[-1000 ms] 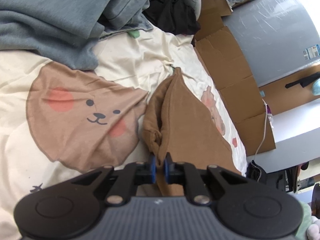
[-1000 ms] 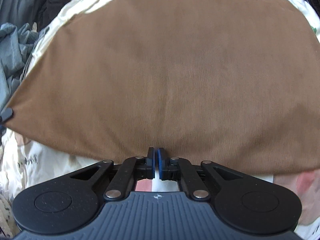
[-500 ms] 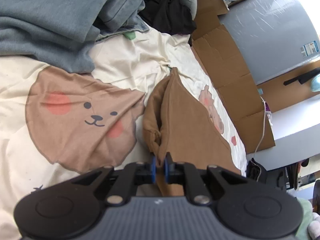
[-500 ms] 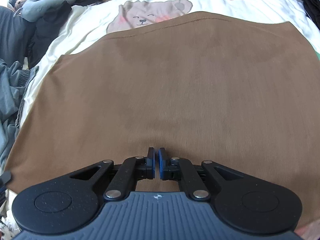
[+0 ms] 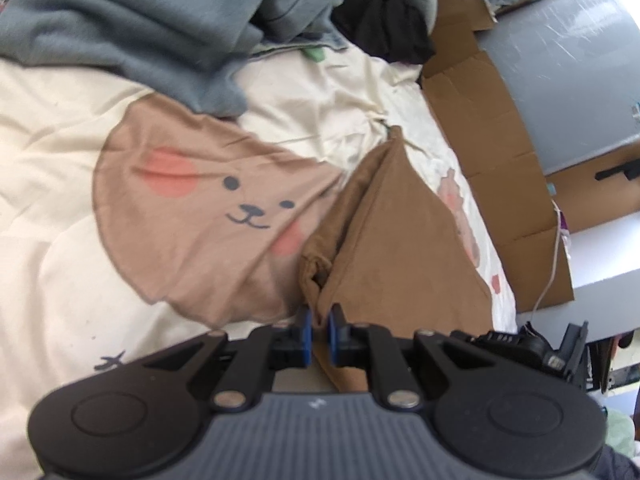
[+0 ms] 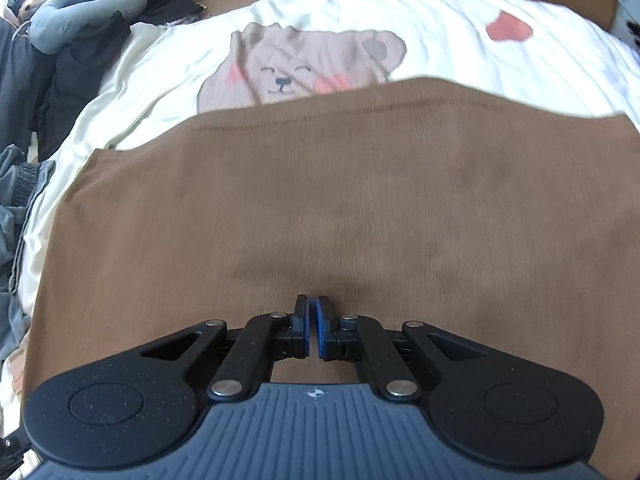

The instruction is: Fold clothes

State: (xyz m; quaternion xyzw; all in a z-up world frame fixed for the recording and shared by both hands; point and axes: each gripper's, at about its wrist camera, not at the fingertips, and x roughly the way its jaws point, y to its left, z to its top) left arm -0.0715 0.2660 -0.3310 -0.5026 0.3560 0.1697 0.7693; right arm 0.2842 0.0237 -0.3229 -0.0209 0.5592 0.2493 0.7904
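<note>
Sliding across the brown garment (image 6: 340, 208), the right gripper (image 6: 314, 330) now shows far more of the bed beyond it than a second ago: then brown cloth filled nearly its whole view, and now the far hem, the printed bear (image 6: 296, 68) and a red heart (image 6: 510, 27) on the cream bedsheet (image 6: 480, 48) are all uncovered. Its 2 blue pads (image 6: 322, 330) stand pressed almost together over the cloth; whether any fabric is caught between them I cannot tell, since the tips sit right on the surface. My reading is that this hand is carrying or smoothing a layer toward the far side, so a fold is under way rather than finished.

The left gripper (image 5: 318, 332) has barely shifted. Its jaws pinch a bunched edge of the same brown garment (image 5: 384, 248), which rises from the pads in a puckered ridge and narrows to a point toward the far side. That held edge looks like the anchor for the fold.

Brown fabric here is a soft matte knit, smooth and flat in the right view, with a stitched seam near its far edge. It lies on the bed, over the wrinkled cotton sheet, just right of a large tan bear face (image 5: 208, 216). Far left sits a heap of thick blue-grey clothing (image 5: 132, 32), a black garment (image 5: 380, 20) beside it, and flattened cardboard (image 5: 492, 128) along the right.
</note>
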